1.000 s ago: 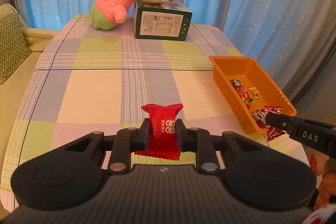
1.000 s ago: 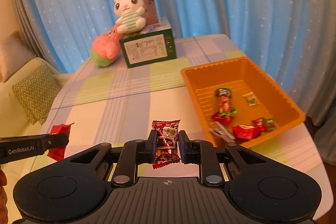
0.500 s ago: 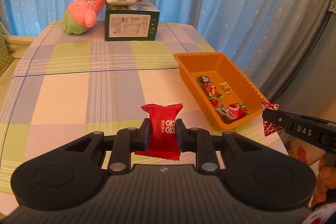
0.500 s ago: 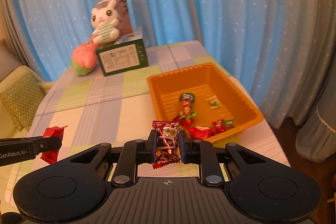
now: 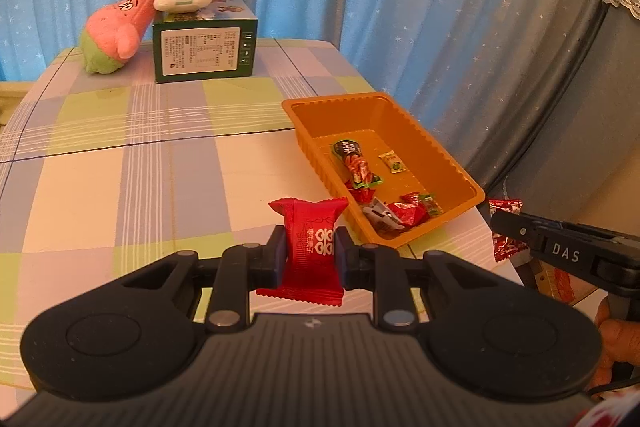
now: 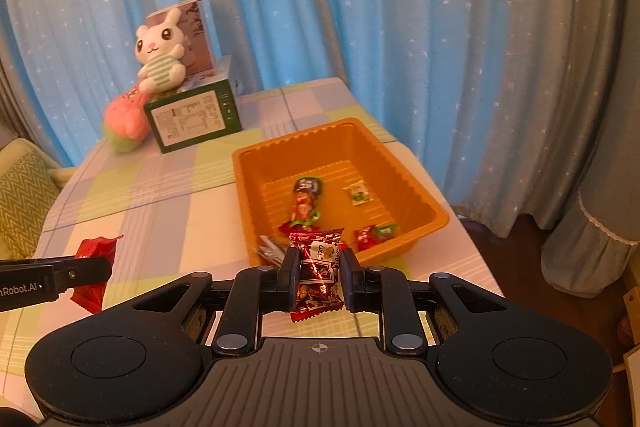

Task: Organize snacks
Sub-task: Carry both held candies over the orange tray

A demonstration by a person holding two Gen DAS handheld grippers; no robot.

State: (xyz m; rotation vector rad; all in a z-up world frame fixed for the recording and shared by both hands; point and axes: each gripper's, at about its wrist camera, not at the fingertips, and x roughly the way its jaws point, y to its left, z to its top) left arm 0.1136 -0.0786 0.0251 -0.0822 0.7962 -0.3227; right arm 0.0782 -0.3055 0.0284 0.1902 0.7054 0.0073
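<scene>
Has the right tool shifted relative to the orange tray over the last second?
Yes. In the right wrist view the right tool, shut on its candy, has moved rightward along the orange tray, whose near rim now sits behind the candy.

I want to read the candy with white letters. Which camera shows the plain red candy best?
The left wrist view: the plain red candy sits close up, facing the camera, in the left claw. The right wrist view shows only its edge at the far left, partly hidden by that claw.

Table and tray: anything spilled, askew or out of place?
Nothing spilled. The pink plush lies tipped against the green box; that looks like decoration. Snacks lie loose inside the tray.
</scene>
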